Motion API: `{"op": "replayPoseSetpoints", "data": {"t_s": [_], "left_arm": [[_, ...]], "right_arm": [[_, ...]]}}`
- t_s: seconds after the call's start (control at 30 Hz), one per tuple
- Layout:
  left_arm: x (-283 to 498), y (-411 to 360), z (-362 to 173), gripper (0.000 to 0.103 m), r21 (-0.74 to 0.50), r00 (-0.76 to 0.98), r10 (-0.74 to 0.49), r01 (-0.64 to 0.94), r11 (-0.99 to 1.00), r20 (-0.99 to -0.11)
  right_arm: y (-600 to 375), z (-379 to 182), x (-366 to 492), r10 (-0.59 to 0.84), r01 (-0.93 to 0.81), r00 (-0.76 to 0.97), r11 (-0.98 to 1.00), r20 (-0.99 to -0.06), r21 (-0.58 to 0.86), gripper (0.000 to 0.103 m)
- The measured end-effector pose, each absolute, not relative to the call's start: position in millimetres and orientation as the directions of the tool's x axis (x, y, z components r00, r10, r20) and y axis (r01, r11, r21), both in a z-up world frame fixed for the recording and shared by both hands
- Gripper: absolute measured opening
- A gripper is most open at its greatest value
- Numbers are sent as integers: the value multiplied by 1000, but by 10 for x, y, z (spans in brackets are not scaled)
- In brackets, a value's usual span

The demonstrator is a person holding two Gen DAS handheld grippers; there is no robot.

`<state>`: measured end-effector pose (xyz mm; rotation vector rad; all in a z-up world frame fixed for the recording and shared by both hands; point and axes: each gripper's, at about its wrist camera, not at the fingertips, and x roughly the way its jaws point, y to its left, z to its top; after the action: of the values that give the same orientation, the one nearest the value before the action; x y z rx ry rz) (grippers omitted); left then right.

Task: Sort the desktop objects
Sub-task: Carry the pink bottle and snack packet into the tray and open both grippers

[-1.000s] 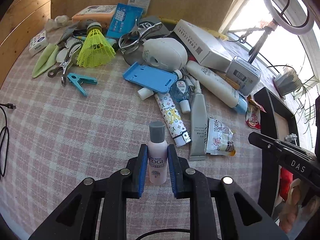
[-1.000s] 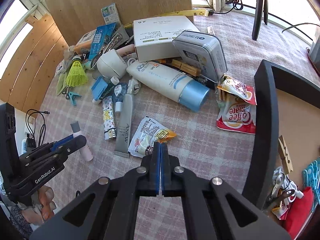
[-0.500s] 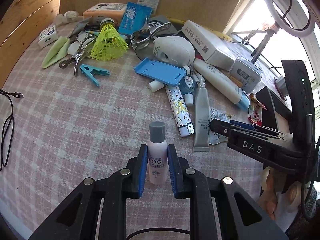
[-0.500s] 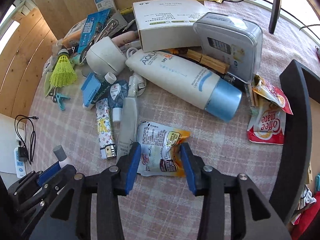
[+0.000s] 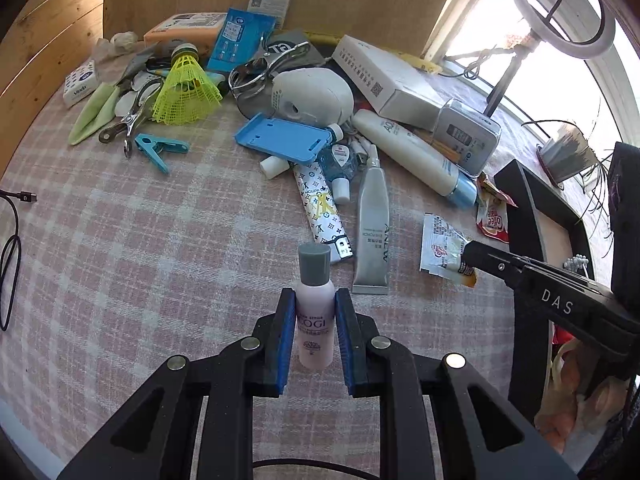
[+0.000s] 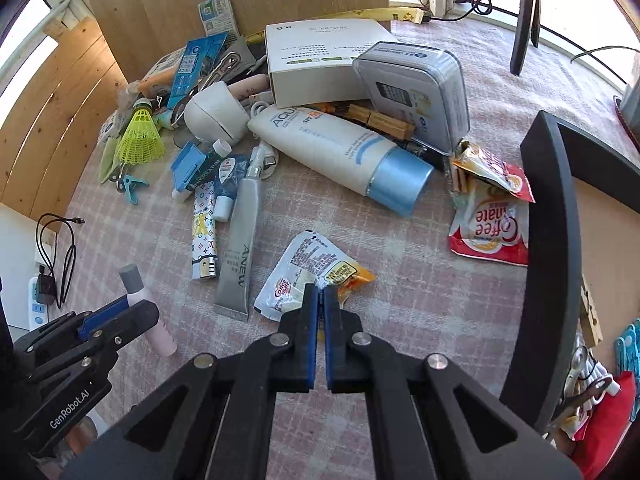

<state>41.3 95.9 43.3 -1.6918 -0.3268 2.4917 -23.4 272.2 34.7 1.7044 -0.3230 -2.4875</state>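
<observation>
My left gripper (image 5: 315,308) is shut on a small pink bottle (image 5: 315,320) with a grey cap, held upright above the plaid cloth; the bottle also shows in the right wrist view (image 6: 148,312). My right gripper (image 6: 321,294) is shut on the near edge of a white and orange coffee sachet (image 6: 312,272), which lies on the cloth; the sachet shows in the left wrist view (image 5: 444,248) too. A pile of desktop items lies behind: a grey tube (image 6: 240,248), a patterned lighter (image 6: 204,236) and a white lotion bottle (image 6: 340,152).
A black tray (image 6: 552,240) stands at the right with clips and a red pouch (image 6: 604,416) in it. A yellow shuttlecock (image 5: 182,88), a blue holder (image 5: 284,140), a white box (image 6: 320,60), a grey tin (image 6: 416,92) and a red sachet (image 6: 492,228) crowd the back. A cable (image 5: 12,232) lies left.
My right gripper has shut from open onto the coffee sachet's near edge. My left gripper still holds the pink bottle and has shifted a little.
</observation>
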Motion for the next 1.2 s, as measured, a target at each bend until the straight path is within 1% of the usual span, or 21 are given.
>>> {"op": "replayPoseSetpoints", "data": {"t_s": [0.13,0.27,0.4,0.53,0.7,0.87,1.0,1.1,1.13,1.17,1.2], "left_arm": [[409,1110,527,19,-240,-381,222,0,-971,-897],[350,1351,663,19,-247,-391,245,-47,-968,-887],[257,1740,807,19,-268,-393,291,-113,-957,-872],[232,2214,953,19,-296,-381,351,-195,-935,-855],[295,2907,1050,19,-317,-337,417,-312,-895,-844],[469,3519,1098,19,-308,-293,448,-417,-855,-845],[566,3857,1094,19,-296,-267,455,-474,-830,-850],[611,3972,1090,20,-300,-244,459,-491,-818,-854],[616,3991,1081,34,-301,-232,456,-492,-817,-859],[616,3996,1078,58,-297,-229,447,-487,-822,-864],[617,3977,1089,65,-298,-244,452,-481,-825,-858]], "right_arm": [[2862,498,-189,-209,-49,-405,-967,-890,249,3],[3087,801,-138,-183,-63,-446,-970,-876,235,3],[3526,1073,85,-147,-97,-486,-971,-862,221,3],[3973,1227,319,-93,-155,-514,-968,-853,199,3],[4564,1287,666,-29,-250,-520,-950,-854,184,3],[5068,1281,994,22,-346,-514,-920,-857,184,3],[5346,1253,1181,48,-405,-504,-895,-862,187,3],[5453,1261,1278,65,-427,-506,-885,-860,184,3],[5467,1270,1294,63,-424,-513,-886,-856,189,4],[5474,1283,1308,54,-416,-525,-887,-850,200,4],[5462,1287,1312,43,-406,-525,-890,-850,206,13]]}}
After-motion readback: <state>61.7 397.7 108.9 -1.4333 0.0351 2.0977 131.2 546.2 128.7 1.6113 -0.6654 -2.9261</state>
